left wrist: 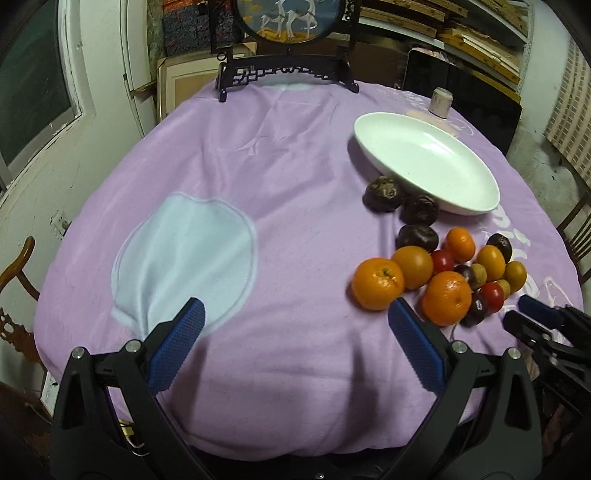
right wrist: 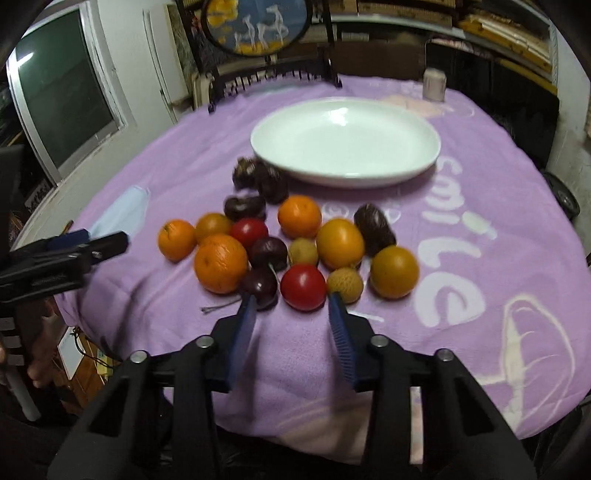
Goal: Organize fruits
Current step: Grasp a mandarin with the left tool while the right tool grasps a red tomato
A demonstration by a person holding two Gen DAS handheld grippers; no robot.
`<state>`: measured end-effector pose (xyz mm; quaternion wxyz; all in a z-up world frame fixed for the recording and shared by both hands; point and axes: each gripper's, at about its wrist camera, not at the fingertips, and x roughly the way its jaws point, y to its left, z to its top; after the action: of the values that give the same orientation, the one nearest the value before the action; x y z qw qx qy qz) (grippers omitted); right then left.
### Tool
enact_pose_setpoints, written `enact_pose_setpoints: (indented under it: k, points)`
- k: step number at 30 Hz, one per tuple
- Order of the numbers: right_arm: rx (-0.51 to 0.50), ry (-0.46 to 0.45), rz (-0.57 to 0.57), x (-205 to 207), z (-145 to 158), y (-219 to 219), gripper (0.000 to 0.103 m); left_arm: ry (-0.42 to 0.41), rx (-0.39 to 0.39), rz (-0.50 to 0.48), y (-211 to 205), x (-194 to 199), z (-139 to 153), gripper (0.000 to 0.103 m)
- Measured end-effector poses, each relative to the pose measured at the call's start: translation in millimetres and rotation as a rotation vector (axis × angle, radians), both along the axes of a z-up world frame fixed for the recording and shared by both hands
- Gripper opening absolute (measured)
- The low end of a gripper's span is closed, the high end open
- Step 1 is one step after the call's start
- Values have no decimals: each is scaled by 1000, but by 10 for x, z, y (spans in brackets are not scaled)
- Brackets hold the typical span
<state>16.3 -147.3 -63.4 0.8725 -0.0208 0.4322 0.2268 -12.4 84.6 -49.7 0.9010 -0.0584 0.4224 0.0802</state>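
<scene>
The oval white dish (right wrist: 346, 142) lies on the far part of the surface, its long axis running left to right in the right wrist view and slanting from far left to near right in the left wrist view; nothing lies in it. The pile of fruits (right wrist: 291, 245) sits on the cloth just in front of the dish: oranges, red tomatoes, dark purple fruits, small tan ones (the two dark ones farthest back nearly touch the dish's rim). An elongated dark fruit (right wrist: 373, 229) points from far left to near right.

The right gripper (right wrist: 293, 301) hovers at the near edge of the pile, jaws moderately wide and empty, a red tomato (right wrist: 303, 287) just beyond them. The left gripper (left wrist: 295, 314) hangs over bare cloth left of the pile, jaws wide and empty.

The purple cloth (right wrist: 480, 177) reads "smile" in white letters and carries a pale blue patch (left wrist: 184, 254). Behind stand a round framed deer picture (left wrist: 291, 16) on a dark stand, a small can (left wrist: 439, 102), a window (right wrist: 62, 92) and wooden shelving.
</scene>
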Motion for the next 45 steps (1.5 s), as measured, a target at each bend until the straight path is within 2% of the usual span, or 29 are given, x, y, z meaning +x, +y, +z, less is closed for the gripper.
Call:
enact_pose_setpoints:
  k: [7, 10, 12, 15, 17, 19, 22, 28, 30, 31, 32, 33, 34, 35, 41, 45]
  points:
    - [-34, 2, -11, 138, -97, 51, 41, 21, -15, -31, -19, 50, -110, 101]
    - [-67, -15, -24, 233, -106, 82, 36, 33, -10, -54, -70, 72, -146, 101]
    - [-54, 24, -7, 271, -131, 94, 32, 34, -4, -60, -89, 70, -146, 101]
    - [-105, 10, 11, 190, -119, 137, 32, 29, -1, -58, -71, 63, -141, 101]
    - [-85, 21, 6, 226, -141, 114, 32, 32, -12, -56, -61, 87, -160, 101]
    - [-65, 72, 5, 336, -226, 102, 32, 43, -20, -68, -91, 115, -186, 101]
    - [-66, 40, -1, 350, -223, 121, 32, 45, -11, -85, -156, 142, -181, 101]
    - [-38, 51, 9, 237, -185, 11, 32, 23, 14, -119, -286, 236, -213, 100]
    - [-26, 54, -2, 198, -166, -52, 32, 30, 12, -137, -343, 294, -247, 92]
    - [-21, 53, -7, 174, -158, -76, 32, 36, 3, -151, -376, 340, -278, 79]
    - [-18, 50, -10, 167, -166, -86, 32, 49, -9, -164, -400, 387, -316, 61]
    - [-14, 47, -13, 164, -155, -90, 32, 66, -26, -175, -417, 442, -353, 56]
    - [-11, 45, -13, 161, -147, -92, 32, 48, -9, -176, -454, 485, -357, 53]
    - [-8, 44, -13, 155, -145, -101, 32, 46, -10, -186, -478, 508, -358, 41]
    - [21, 27, -13, 146, -71, -173, 32, 43, -79, -187, -443, 556, -292, 40]
    - [54, 20, -8, 195, 15, -215, 32, 9, -71, -176, -409, 491, -151, 40]
